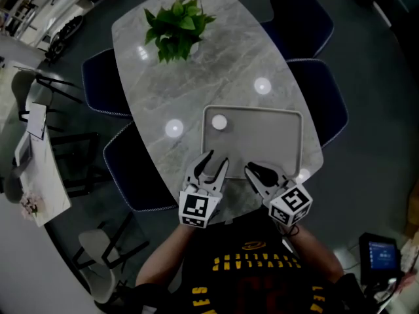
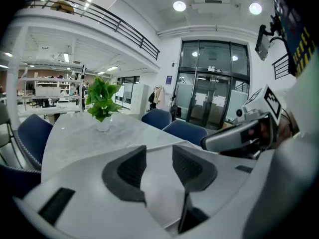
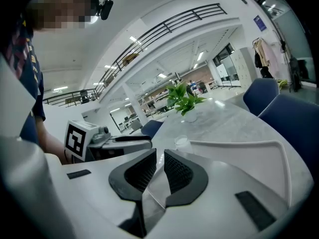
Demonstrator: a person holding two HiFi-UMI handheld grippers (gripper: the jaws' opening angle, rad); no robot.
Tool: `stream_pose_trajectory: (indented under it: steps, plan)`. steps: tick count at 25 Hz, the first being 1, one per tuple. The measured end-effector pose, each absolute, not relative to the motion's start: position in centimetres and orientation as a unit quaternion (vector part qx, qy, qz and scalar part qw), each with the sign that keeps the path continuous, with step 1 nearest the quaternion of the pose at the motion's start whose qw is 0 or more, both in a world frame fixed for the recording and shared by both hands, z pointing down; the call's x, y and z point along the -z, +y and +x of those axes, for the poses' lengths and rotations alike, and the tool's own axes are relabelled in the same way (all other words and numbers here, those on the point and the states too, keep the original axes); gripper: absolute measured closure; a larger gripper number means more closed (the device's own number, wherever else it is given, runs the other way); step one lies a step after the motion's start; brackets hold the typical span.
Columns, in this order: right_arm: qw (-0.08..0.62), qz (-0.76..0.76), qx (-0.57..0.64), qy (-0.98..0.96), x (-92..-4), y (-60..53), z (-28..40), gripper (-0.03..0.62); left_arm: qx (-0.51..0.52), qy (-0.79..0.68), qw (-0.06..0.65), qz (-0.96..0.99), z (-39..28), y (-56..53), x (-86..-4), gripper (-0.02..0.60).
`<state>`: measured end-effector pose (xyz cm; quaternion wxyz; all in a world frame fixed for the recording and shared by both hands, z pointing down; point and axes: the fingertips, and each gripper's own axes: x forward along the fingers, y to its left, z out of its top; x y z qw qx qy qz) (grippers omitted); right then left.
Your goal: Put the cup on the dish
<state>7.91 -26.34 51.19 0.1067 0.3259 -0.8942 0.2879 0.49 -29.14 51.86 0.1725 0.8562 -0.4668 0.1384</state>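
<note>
Currently, with left gripper (image 1: 217,158) jaws apart and empty and right gripper (image 1: 251,169) barely open, straddle the small cup (image 1: 218,122) in the rectangular dish's (image 1: 262,142) far-left corner squarely before closing.

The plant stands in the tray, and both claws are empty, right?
No: the plant stands on the table, beyond the tray, as the head view shows. The left claw and right claw are empty.
</note>
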Motion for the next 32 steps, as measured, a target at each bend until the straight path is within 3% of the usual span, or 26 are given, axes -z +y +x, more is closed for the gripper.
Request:
stream_pose_trajectory:
  steps: [5,7,21,23,32]
  plan:
    - [0.092,0.355,-0.283,-0.886,-50.0,-25.7,7.3,0.543,-0.107,-0.458,0.185,0.863,0.5,-26.3,-49.6,0.509]
    - [0.085,0.363,-0.273,-0.887,-49.2,-25.5,7.2,0.543,-0.109,-0.46,0.179,0.863,0.5,-25.5,-48.7,0.581]
    - [0.045,0.379,-0.203,-0.902,-43.5,-21.8,5.0,0.545,-0.059,-0.436,0.186,0.878,-0.4,-21.5,-42.0,0.581]
    - [0.042,0.379,-0.202,-0.902,-43.4,-21.2,4.8,0.588,-0.055,-0.432,0.188,0.88,-0.4,-20.8,-42.2,0.581]
    - [0.039,0.399,-0.158,-0.902,-41.1,-19.4,4.7,0.589,-0.037,-0.407,0.173,0.896,-0.3,-18.7,-40.0,0.581]
